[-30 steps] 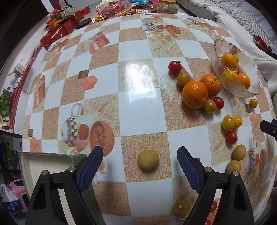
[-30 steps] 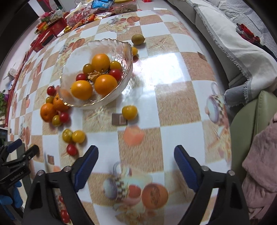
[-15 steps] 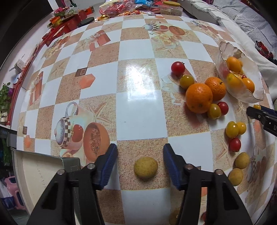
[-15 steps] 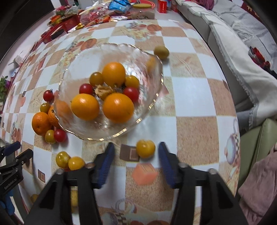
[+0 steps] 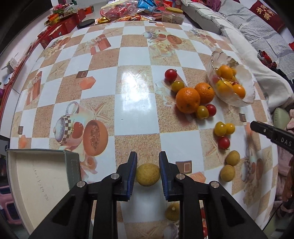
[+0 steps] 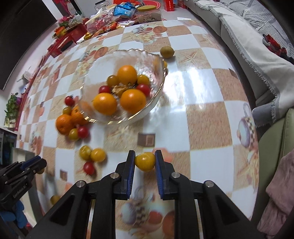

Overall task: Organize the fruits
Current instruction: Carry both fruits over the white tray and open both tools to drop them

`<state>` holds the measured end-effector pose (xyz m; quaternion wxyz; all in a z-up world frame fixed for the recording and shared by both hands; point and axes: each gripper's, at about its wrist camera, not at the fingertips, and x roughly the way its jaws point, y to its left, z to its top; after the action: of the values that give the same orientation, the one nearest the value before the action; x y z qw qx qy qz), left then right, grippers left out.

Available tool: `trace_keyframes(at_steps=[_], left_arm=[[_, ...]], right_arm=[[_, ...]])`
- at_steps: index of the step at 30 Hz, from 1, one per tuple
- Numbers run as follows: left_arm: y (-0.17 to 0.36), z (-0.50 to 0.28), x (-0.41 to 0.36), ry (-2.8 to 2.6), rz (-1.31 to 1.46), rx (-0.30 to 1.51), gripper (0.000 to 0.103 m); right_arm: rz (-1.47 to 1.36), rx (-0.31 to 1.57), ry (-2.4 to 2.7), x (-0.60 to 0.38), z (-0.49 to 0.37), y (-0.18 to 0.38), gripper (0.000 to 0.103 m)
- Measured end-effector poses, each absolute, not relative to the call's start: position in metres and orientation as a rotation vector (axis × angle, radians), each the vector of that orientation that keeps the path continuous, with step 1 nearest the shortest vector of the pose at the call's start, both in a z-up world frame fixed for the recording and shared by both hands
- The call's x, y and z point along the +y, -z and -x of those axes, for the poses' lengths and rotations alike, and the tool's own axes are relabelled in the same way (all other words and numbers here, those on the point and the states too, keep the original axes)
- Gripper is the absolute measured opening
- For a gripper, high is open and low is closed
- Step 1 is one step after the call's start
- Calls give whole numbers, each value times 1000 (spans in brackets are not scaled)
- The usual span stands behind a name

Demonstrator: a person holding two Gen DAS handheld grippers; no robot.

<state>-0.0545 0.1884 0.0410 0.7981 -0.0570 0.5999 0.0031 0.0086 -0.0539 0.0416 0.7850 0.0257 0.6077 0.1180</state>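
My left gripper (image 5: 148, 173) is shut on a dull yellow round fruit (image 5: 147, 174) at the near part of the table. My right gripper (image 6: 144, 161) is shut on a yellow cherry tomato (image 6: 145, 161), just in front of the glass bowl (image 6: 158, 92). The bowl holds oranges and small tomatoes and also shows in the left wrist view (image 5: 246, 95). Two oranges (image 5: 187, 100) with red and yellow tomatoes lie beside the bowl. More small tomatoes (image 5: 220, 128) and two yellow round fruits (image 5: 232, 157) lie nearer.
An open grey box (image 5: 42, 176) stands at the near left table edge. Snack packets and red boxes (image 5: 128, 12) crowd the far edge. A sofa with blankets (image 6: 257, 46) runs along the right. A yellow-green fruit (image 6: 166, 52) lies behind the bowl.
Both grippers have moved forward and closed: the left onto the dull yellow fruit, the right onto the yellow cherry tomato. The right view is slightly blurred by motion.
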Motion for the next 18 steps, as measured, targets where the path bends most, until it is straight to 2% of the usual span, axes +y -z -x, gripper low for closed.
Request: trace_keyframes(at_steps=[11,18], left_arm=[[-77,96,220,-27,172,1240,26],[-87,138,265,-96,211,1230,26]], right_arm=[[-71,1328,-348,-17,43,-76,23],[-34,1345,-440,36,67,-90,23]])
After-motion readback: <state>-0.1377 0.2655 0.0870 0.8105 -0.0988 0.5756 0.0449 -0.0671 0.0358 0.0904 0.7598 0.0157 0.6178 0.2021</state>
